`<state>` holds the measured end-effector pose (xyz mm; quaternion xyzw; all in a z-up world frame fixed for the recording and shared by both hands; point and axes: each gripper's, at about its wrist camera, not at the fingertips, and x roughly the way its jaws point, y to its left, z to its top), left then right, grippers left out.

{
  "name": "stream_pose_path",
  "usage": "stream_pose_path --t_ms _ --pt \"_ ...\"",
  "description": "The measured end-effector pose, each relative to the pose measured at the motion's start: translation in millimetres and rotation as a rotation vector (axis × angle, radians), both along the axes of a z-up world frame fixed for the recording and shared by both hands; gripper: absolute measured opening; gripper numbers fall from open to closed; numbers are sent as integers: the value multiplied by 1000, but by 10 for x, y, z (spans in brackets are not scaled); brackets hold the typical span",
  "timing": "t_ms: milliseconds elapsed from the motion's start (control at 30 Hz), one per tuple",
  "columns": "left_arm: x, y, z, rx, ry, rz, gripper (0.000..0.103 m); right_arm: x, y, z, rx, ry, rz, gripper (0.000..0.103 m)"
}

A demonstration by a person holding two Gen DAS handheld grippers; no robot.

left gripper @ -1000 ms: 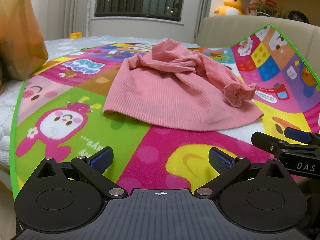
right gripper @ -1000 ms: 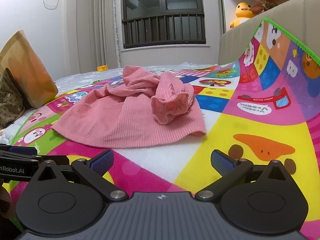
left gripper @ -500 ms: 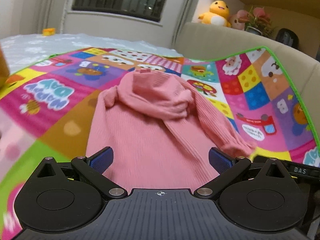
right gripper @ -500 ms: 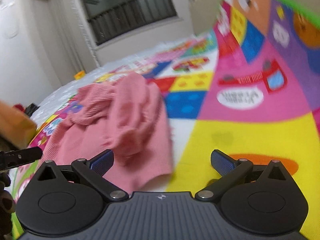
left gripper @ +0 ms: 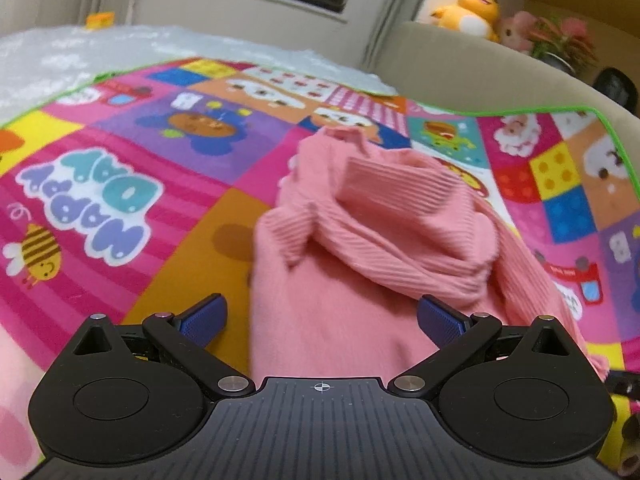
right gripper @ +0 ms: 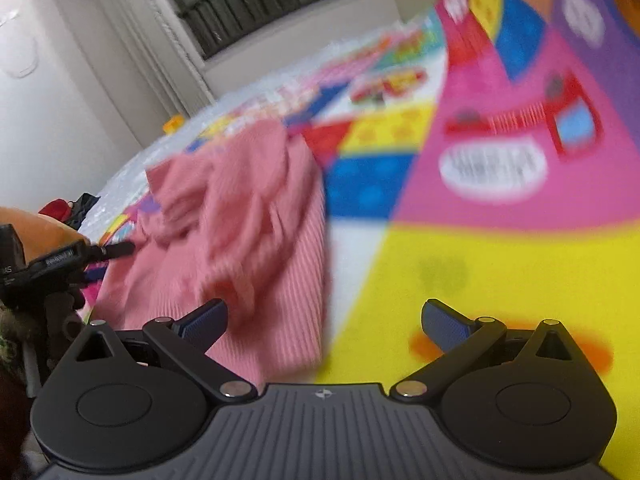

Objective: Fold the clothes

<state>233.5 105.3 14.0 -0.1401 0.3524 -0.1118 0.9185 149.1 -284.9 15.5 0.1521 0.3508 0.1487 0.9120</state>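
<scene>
Left wrist view: left gripper [left gripper: 322, 318] fingers spread wide, nothing between them, hovering over the near part of one pink ribbed garment [left gripper: 360, 248]. Garment lies crumpled on a bright cartoon play mat [left gripper: 120, 184], sleeves bunched across the body. Mat covers a white bed [left gripper: 48, 56] and runs up a beige headboard [left gripper: 460, 64]. On the ledge behind: one yellow plush duck [left gripper: 472, 12], one pink plush [left gripper: 516, 32], one potted plant [left gripper: 560, 44].

Right wrist view, motion-blurred: right gripper [right gripper: 324, 322] fingers also wide, empty. Its left finger [right gripper: 202, 324] sits over the garment's [right gripper: 240, 232] near hem; right finger [right gripper: 446, 326] over a yellow mat [right gripper: 460, 264] panel. The left gripper [right gripper: 80, 256] shows at the left edge, beside the garment; touching or not, cannot tell.
</scene>
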Motion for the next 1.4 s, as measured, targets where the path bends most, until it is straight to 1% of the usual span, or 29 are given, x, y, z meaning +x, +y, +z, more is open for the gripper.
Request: stream_pose_path --t_ms 33,100,133,167,233,267,333,367,433,500,533,567,600,633,667,767,833,933,1000,1033,1100,1133,1167,1200,1233,1267,1300,1333,1400 --pt "24 31 0 -17 3 -4 103 52 46 59 -32 -43 1 103" --pt "68 81 17 -52 -7 -18 101 320 189 113 -52 -78 38 103" --pt "89 76 38 -53 -17 -27 96 454 260 140 -62 -96 56 103" --pt "124 56 59 -39 -26 -36 88 587 331 167 -72 -114 75 103" --pt "222 -9 56 19 -18 -47 86 855 474 220 -91 -148 112 103" --pt "277 -28 27 40 -7 -56 85 1010 546 193 -89 -124 147 103" --pt "356 -57 -51 66 31 -67 85 1260 653 91 -106 -74 169 103" --pt "370 -66 -84 72 41 -69 85 1365 703 31 -119 -49 177 98" --pt "327 -120 -99 97 35 -73 85 1256 681 24 -132 -45 192 90" --pt "284 -174 -114 121 28 -77 82 1148 660 17 -145 -41 206 76" --pt "260 -200 -120 132 25 -79 74 1094 649 13 -151 -40 213 60" --pt "212 -225 -118 136 23 -85 66 1040 639 9 -157 -38 221 45" --pt "163 -250 -116 140 22 -91 62 986 628 6 -163 -36 228 41" --pt "115 -274 -113 144 20 -97 54 931 617 2 -170 -34 235 33" --pt "63 -298 -111 146 18 -103 48 877 606 -1 -176 -32 243 27" --pt "-166 -333 -102 105 33 -133 44 715 574 -12 -195 -26 265 24" --pt "-402 -379 -101 76 48 -173 44 606 553 -19 -207 -22 279 23" --pt "-800 -475 -90 55 59 -243 44 400 470 -17 -225 -13 301 23" --pt "-997 -503 -54 63 52 -274 45 215 361 12 -259 -18 298 24" --pt "-1086 -511 -19 72 44 -285 46 125 308 75 -272 -44 287 26" --pt "-1190 -519 148 106 -16 -292 56 -53 203 202 -297 -96 265 33" --pt "-1226 -521 246 121 -50 -295 67 -142 151 266 -309 -122 254 46" --pt "-1258 -523 341 134 -83 -299 82 -231 98 329 -322 -148 243 59" --pt "-1251 -536 416 121 -102 -304 87 -312 57 410 -311 -170 237 64" --pt "-1243 -548 492 108 -122 -310 91 -371 39 457 -289 -173 249 71" --pt "-1234 -562 565 95 -141 -315 92 -430 20 505 -267 -175 261 78" --pt "-1210 -601 604 94 -156 -315 93 -489 2 552 -245 -177 273 82" --pt "-1187 -637 619 92 -168 -309 94 -478 24 541 -257 -180 277 86" --pt "-1133 -705 621 78 -179 -296 94 -457 68 519 -281 -186 285 86"
